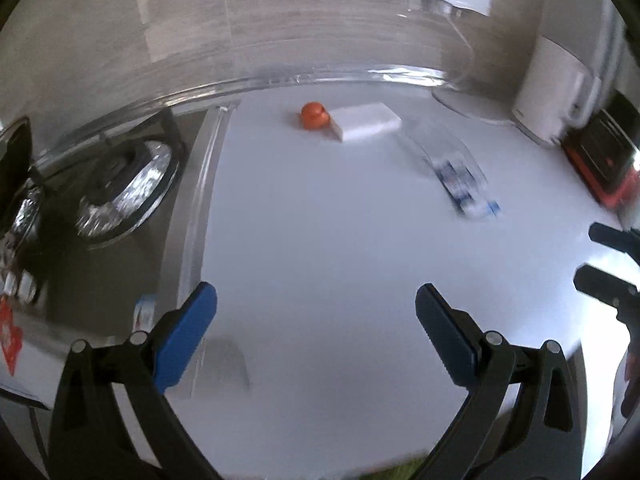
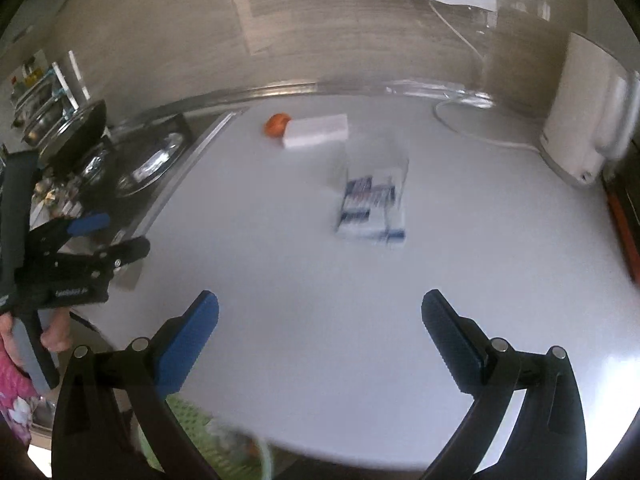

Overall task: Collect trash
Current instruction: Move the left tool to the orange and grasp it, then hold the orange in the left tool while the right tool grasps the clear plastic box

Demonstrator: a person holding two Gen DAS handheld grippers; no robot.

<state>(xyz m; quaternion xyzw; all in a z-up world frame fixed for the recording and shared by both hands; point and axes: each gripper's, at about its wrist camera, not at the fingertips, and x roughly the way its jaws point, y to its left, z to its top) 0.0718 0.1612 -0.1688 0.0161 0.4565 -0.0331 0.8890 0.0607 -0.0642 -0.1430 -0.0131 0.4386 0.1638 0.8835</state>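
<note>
Still on the counter: wrapper not yet collected

Blue-and-white plastic wrapper (image 2: 372, 208) lies flat mid-counter (image 2: 280, 280), well apart from both tools. Farther off, an orange ball-like item (image 2: 277, 125) touches a white block (image 2: 316, 131); a white kettle (image 2: 584, 120) stands far right, the stove (image 1: 120, 188) left. Left gripper (image 1: 316, 332) and right gripper (image 2: 320, 336) both stand with jaws wide apart, holding nothing. Risk, as judged: the thin, flat film may slide or slip from the pads at pickup; motion blur suggests fast travel, making misalignment likelier.

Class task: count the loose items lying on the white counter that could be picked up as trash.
3: an orange ball at the back, a white block touching it, and a blue-printed wrapper mid-counter. More may lie out of view.
</note>
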